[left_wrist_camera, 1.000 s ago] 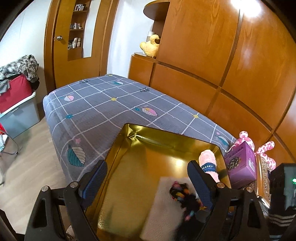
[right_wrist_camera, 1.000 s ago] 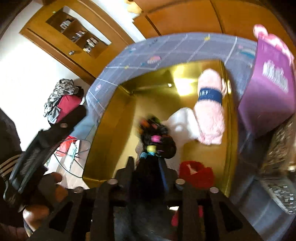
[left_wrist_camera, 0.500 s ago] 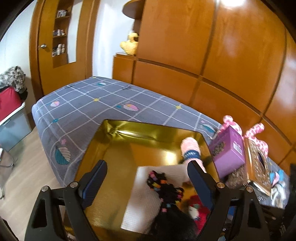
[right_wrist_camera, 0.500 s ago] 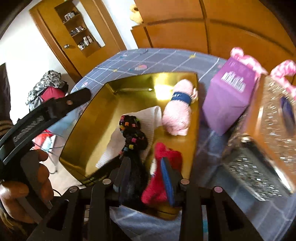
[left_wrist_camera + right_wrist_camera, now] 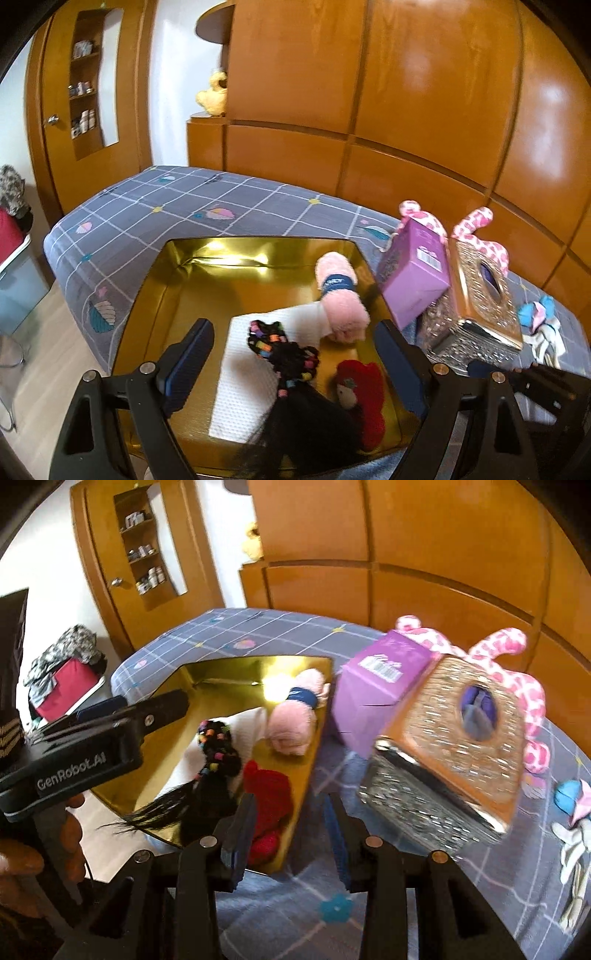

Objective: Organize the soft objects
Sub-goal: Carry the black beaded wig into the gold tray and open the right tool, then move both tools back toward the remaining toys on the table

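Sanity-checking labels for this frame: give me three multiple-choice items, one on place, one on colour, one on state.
1. Where does the red plush toy lie?
A. in the gold tray
B. on the purple box
C. on the floor

2. What colour is the band around the pink fluffy roll?
A. yellow
B. dark blue
C. white

3. How do the right gripper's jaws stand?
A. shut on the black braid
B. shut on the purple box
C. apart, holding nothing

Answers: 1 A, the toy sits inside the tray's near corner. 2 B, a dark blue band wraps the roll. 3 C, only bedspread and tray edge show between the jaws.
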`<state>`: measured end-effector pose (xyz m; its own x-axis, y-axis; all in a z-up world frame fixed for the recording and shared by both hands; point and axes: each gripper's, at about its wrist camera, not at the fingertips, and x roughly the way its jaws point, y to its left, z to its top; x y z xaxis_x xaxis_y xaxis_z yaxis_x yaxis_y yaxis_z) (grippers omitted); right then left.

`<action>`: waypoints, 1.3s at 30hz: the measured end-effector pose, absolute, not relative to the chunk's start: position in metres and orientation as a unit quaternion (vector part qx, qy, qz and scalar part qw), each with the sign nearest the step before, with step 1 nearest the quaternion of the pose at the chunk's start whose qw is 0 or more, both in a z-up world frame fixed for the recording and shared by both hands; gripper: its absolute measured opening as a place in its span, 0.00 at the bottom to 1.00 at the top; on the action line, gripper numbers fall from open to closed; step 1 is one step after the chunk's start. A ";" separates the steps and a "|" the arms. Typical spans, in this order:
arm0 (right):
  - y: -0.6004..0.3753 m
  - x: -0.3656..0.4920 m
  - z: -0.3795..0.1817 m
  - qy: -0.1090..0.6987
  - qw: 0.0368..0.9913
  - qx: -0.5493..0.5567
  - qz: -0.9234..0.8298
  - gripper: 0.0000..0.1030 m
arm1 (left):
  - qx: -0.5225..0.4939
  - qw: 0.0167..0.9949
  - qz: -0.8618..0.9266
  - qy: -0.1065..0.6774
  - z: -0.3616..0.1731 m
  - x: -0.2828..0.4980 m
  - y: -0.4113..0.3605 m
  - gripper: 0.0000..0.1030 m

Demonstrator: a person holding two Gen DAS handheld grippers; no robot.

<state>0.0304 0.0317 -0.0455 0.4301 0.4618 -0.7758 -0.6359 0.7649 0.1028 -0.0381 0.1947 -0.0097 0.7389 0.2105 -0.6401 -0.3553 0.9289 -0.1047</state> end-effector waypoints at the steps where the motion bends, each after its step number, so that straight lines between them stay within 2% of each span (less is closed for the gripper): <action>1: 0.024 0.032 -0.043 0.420 0.844 -0.097 0.319 0.36 | -0.107 0.927 0.149 0.327 -0.009 -0.038 0.191 0.86; 24: -0.189 0.068 -0.025 0.409 0.910 0.018 0.065 0.36 | -0.009 0.944 0.012 0.331 0.007 -0.024 0.094 0.86; 33: -0.289 0.068 -0.016 0.383 0.920 0.048 -0.061 0.36 | 0.037 0.941 -0.071 0.329 0.014 -0.015 0.042 0.86; 39: -0.364 0.062 -0.020 0.350 0.915 0.117 -0.162 0.36 | 0.070 0.934 -0.107 0.334 0.011 -0.007 0.008 0.86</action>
<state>0.0617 -0.3637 -0.0197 0.7021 -0.2142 -0.6791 0.3778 0.9204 0.1003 -0.0070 0.0084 0.0107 0.7540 -0.1538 -0.6386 0.2471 0.9672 0.0589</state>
